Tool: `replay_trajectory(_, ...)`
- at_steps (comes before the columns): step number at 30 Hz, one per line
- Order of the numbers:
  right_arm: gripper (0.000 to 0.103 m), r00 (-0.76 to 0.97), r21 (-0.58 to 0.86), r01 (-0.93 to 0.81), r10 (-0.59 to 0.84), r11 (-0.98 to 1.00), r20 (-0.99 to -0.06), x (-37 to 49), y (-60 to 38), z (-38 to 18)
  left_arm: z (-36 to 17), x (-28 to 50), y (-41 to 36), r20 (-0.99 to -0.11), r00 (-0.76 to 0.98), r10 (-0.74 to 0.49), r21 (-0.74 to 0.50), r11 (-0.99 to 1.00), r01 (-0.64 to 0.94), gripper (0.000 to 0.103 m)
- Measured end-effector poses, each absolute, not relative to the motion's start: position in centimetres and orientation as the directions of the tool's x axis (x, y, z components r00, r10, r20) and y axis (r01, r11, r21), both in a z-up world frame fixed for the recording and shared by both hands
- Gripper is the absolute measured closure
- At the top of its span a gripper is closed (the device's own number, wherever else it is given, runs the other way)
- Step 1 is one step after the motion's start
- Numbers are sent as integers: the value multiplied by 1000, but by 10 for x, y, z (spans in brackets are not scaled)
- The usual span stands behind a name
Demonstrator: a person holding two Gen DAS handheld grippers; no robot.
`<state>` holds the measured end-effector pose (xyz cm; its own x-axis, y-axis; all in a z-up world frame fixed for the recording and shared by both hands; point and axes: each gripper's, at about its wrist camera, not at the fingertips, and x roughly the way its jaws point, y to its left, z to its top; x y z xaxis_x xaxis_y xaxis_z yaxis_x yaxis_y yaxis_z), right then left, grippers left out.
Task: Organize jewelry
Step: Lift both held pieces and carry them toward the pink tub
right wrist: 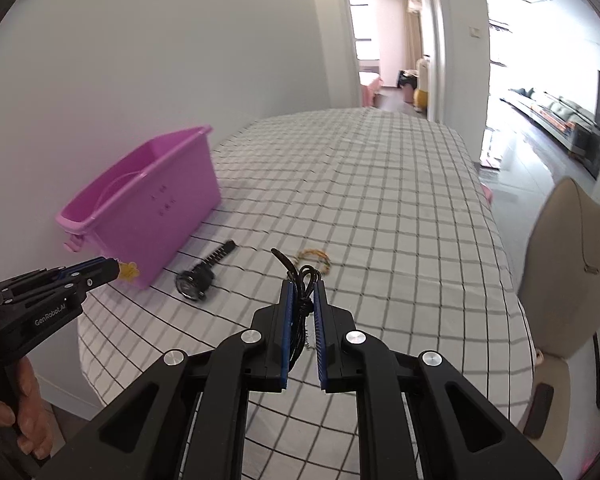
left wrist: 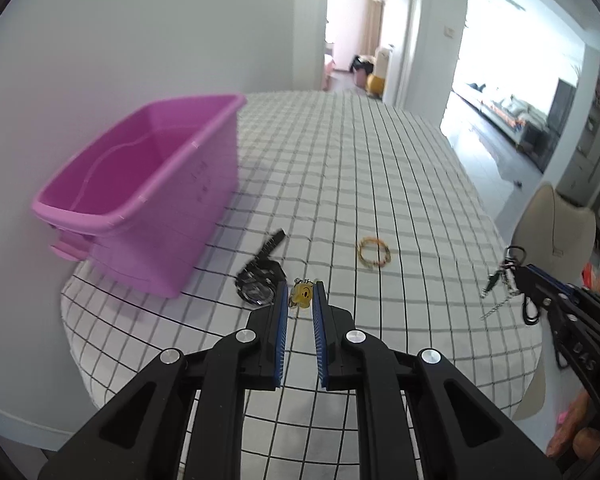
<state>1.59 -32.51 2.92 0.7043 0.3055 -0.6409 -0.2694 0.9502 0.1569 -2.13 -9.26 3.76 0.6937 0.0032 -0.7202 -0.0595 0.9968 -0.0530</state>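
Risk of drop: left gripper [left wrist: 300, 300] pinches small yellow smiley charm [left wrist: 302, 295]; right gripper [right wrist: 303, 300] clamps black cord necklace [right wrist: 302, 280] with dangling chain, both short of empty pink plastic bin [left wrist: 140, 184].

The left hand-held gripper [left wrist: 301, 294] points forward and down, and its two blue pads squeeze a little yellow charm [left wrist: 301, 295] at the tips. The right hand-held gripper [right wrist: 304, 292] also tilts down, pinching a black cord [right wrist: 303, 280] tight. A hand [right wrist: 18, 420] wraps around the left handle.
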Motion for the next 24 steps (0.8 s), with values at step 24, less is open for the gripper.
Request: replay_trajectory(24, 93, 648, 213, -504, 530, 837, -547, 122, -111, 125, 123, 34, 100, -645, 755, 118, -68, 975, -211, 90)
